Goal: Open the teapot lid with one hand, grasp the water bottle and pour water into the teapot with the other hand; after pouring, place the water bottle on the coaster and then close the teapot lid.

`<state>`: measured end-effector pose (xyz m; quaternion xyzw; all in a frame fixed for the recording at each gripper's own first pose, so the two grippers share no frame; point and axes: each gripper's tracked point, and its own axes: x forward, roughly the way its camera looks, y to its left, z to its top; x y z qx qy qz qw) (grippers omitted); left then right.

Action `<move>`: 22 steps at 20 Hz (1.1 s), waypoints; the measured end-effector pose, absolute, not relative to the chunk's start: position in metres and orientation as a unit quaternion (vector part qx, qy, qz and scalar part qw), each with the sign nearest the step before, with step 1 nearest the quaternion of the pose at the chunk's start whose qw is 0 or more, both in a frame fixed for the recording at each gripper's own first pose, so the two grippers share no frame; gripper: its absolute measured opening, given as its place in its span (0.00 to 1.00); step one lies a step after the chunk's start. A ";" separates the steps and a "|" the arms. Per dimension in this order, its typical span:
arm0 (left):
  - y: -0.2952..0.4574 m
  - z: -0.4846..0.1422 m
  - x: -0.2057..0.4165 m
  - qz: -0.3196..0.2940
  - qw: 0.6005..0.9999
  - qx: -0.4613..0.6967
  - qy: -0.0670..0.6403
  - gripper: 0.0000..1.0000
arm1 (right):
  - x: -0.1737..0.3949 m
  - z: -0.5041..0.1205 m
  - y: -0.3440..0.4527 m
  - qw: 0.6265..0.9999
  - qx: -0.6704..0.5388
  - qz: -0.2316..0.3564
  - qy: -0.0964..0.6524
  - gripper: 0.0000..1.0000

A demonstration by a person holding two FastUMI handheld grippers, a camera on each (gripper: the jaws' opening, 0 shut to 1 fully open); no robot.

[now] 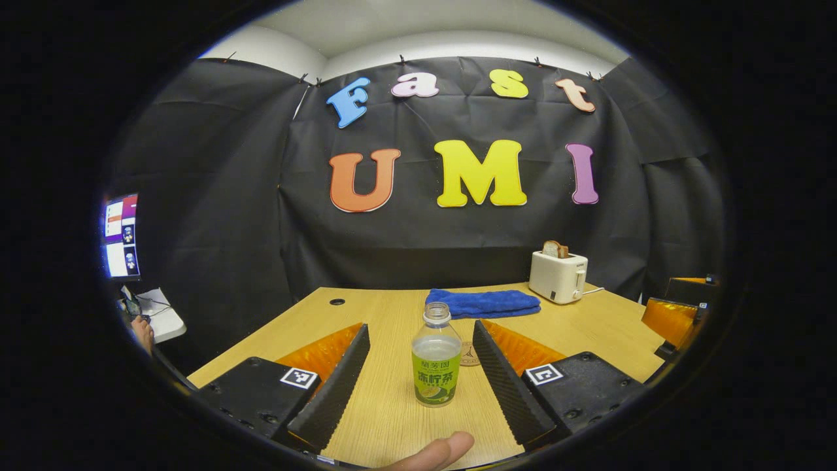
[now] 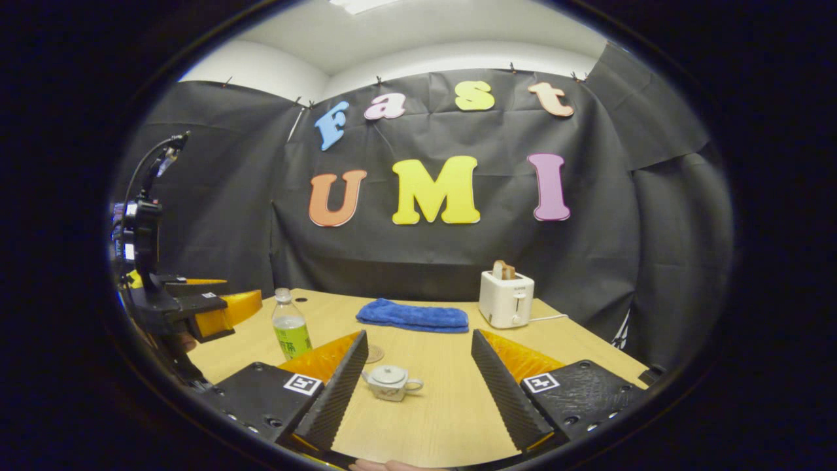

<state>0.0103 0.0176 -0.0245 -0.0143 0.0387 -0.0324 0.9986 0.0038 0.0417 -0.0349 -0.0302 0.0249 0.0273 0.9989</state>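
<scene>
One water bottle (image 1: 436, 356), one teapot (image 2: 391, 382), one coaster (image 1: 469, 353).

Even, bright overhead light, soft shadows, sharp focus throughout, and strong fisheye bending toward the edges.

Bare table (image 2: 431, 418) round teapot (image 2: 391, 382) — bottle (image 2: 291, 325) nr left.

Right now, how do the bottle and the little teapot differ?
The water bottle is tall, clear and has no cap; the teapot is squat, pale and has its lid on. The bottle wears a green label; the teapot has a handle. Both stand upright on the table, untouched.
</scene>
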 end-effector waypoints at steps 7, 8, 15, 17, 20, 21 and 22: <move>0.022 -0.031 0.016 -0.032 0.998 -0.016 0.043 0.99 | 0.080 -0.096 0.069 0.996 -0.028 0.038 0.074 0.95; 0.024 -0.033 0.017 -0.030 0.998 -0.017 0.047 0.99 | 0.089 -0.102 0.073 0.996 -0.036 0.036 0.073 0.94; 0.040 -0.051 0.028 -0.009 0.997 -0.021 0.075 0.99 | 0.121 -0.152 0.077 0.992 -0.065 0.022 0.106 0.79; 0.043 -0.050 0.030 -0.005 0.997 -0.013 0.073 0.99 | 0.125 -0.156 0.080 0.992 -0.047 0.028 0.111 0.67; 0.040 -0.049 0.029 -0.010 0.997 -0.013 0.071 0.99 | 0.136 -0.157 0.082 0.993 -0.037 0.024 0.110 0.53; 0.039 -0.051 0.029 -0.012 0.997 -0.012 0.072 0.99 | 0.137 -0.159 0.084 0.993 -0.032 0.024 0.115 0.43; 0.038 -0.052 0.028 -0.013 0.997 -0.011 0.074 0.99 | 0.137 -0.159 0.087 0.992 -0.032 0.026 0.115 0.39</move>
